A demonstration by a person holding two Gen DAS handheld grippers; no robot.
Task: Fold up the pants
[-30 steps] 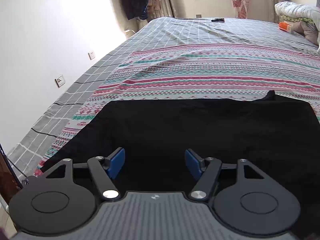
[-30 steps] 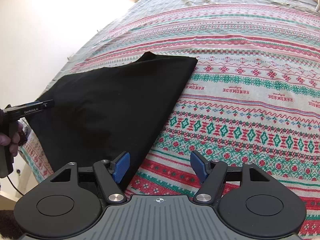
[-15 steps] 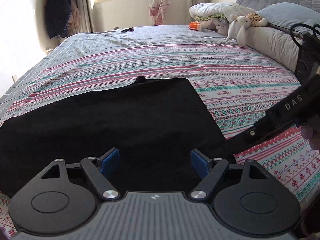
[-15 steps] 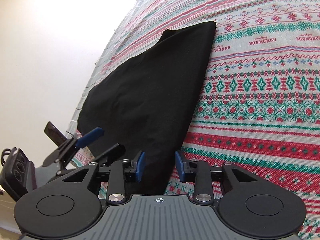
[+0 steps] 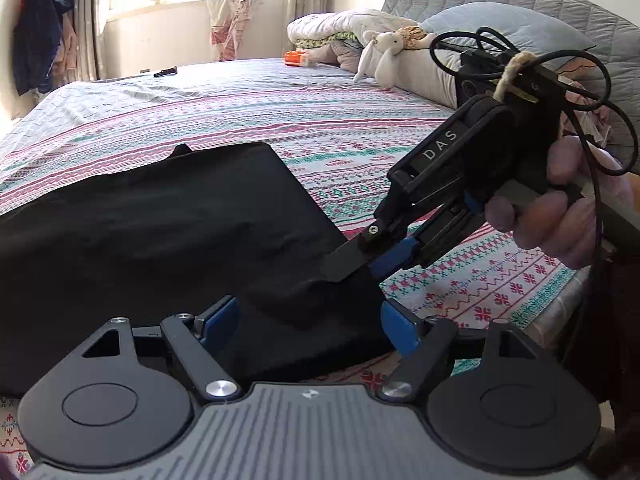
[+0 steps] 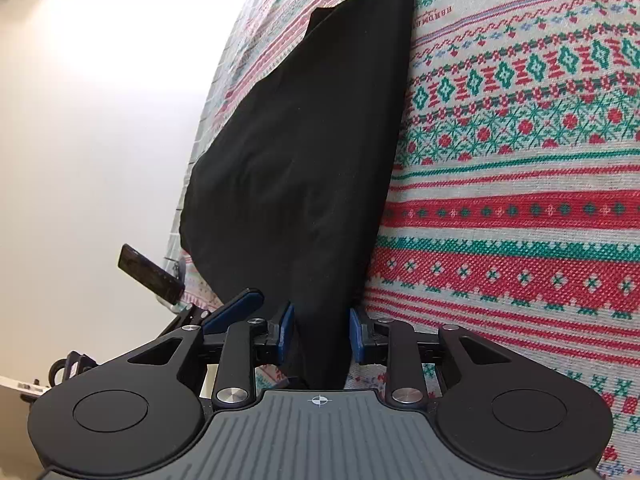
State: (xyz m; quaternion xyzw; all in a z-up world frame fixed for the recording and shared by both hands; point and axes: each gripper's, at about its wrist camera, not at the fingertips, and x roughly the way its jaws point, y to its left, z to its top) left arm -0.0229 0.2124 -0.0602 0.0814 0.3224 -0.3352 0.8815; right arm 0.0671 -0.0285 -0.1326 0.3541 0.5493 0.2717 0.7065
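The black pants (image 5: 160, 240) lie flat and folded on the patterned bedspread (image 5: 360, 128); in the right wrist view the black pants (image 6: 304, 140) stretch away from me. My right gripper (image 6: 320, 330) is at their near corner, jaws closing, with a bunched ridge of the fabric pressed between the blue pads. From the left wrist view, the right gripper (image 5: 360, 260) pinches that same corner, held by a hand (image 5: 560, 220). My left gripper (image 5: 308, 326) stands wide open over the near edge of the pants, just beside that corner. One left finger (image 6: 234, 308) shows beside the right gripper.
Pillows (image 5: 500, 32), a folded quilt (image 5: 344, 24) and a white stuffed toy (image 5: 380, 52) sit at the bed's head. A black remote (image 5: 166, 72) and an orange object (image 5: 298, 57) lie on the far side. A white wall (image 6: 100, 120) runs along the left bed edge.
The right gripper's jaws have narrowed onto the pants corner as it sank closer. The left gripper swung right along the pants edge, and the right gripper now looms large beside it.
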